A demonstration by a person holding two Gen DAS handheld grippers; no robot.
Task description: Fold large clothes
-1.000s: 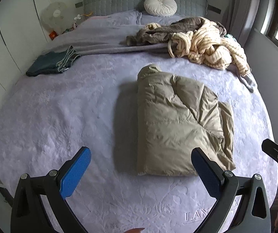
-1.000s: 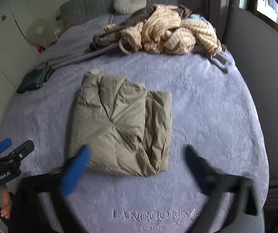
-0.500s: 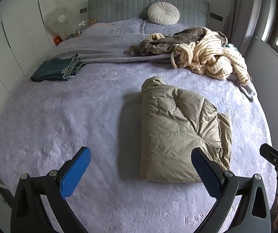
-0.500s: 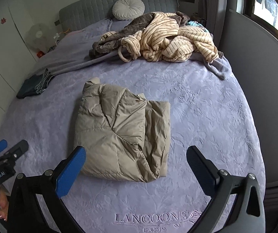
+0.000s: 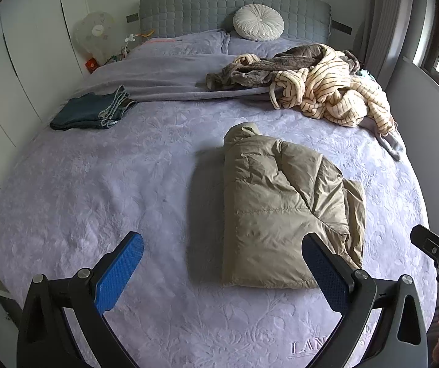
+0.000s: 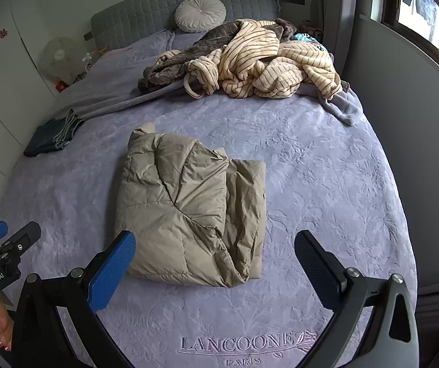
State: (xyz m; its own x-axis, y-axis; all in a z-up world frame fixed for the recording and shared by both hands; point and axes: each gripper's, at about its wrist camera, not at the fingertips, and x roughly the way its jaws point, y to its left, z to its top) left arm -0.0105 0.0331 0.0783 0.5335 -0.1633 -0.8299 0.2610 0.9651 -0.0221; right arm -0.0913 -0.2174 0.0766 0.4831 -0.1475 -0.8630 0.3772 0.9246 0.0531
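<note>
Bedspread (image 5: pixel 102 190) lavender, embossed, logo lettering cut off in left view, legible as LANCOONE PARIS in right. Grey tufted headboard (image 5: pixel 207 9), white wardrobe doors (image 5: pixel 20 61) at left, window (image 6: pixel 428 9) at right edge, partly cropped. Striped robe pile (image 5: pixel 336 92) tangled, separate garments hard to tell. Folded khaki puffer jacket (image 5: pixel 284 211) mid-bed, hood end toward headboard. Folded jeans (image 5: pixel 93 110) far left. Round cushion (image 5: pixel 258 22). Left gripper (image 5: pixel 222 263) spread wide, empty, above bed near jacket; right gripper (image 6: pixel 215 260) likewise.
</note>
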